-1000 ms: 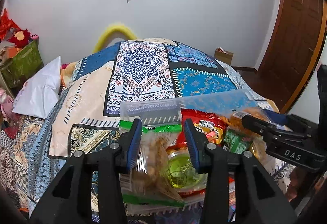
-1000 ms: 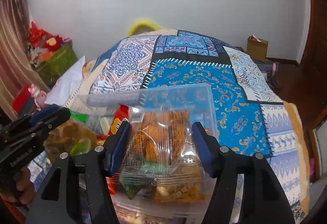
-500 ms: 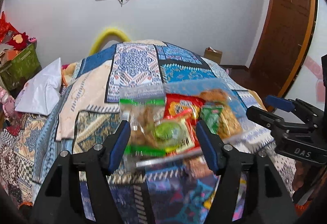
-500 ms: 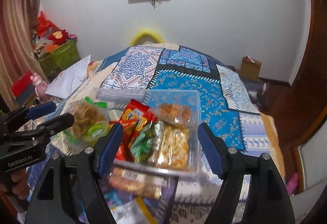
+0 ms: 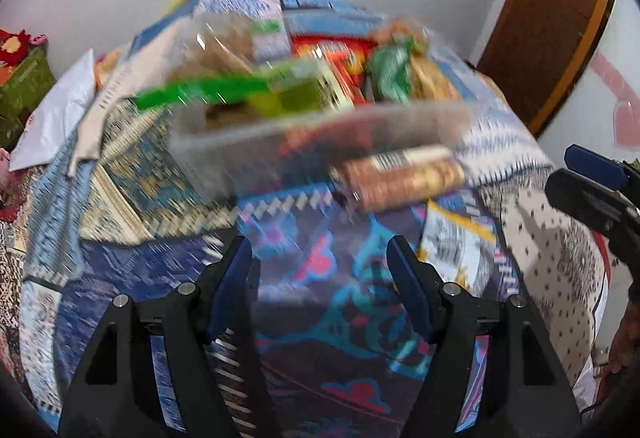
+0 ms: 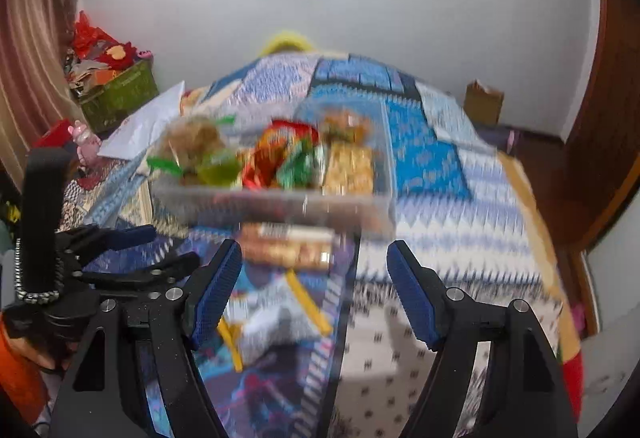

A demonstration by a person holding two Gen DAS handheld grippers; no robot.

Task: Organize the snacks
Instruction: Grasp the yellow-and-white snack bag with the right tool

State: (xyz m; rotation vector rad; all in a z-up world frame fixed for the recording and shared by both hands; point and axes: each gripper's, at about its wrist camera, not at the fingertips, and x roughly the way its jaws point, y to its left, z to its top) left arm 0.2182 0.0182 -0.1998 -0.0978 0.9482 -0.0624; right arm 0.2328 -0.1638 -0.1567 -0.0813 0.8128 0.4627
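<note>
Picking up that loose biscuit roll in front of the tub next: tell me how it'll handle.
The biscuit roll looks cylindrical, so it may roll if nudged sideways. Its wrapper looks glossy, so probably slippery. The biscuits inside likely crack under a hard squeeze.

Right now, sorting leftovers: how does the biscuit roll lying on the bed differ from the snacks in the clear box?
The biscuit roll lies alone on the bedspread, in front of the clear box; the boxed snacks sit packed side by side inside it. The roll is one long brown tube; the boxed snacks are varied packets, green, red and golden. Both are wrapped, and neither is held: the left gripper and right gripper are open and empty.
</note>
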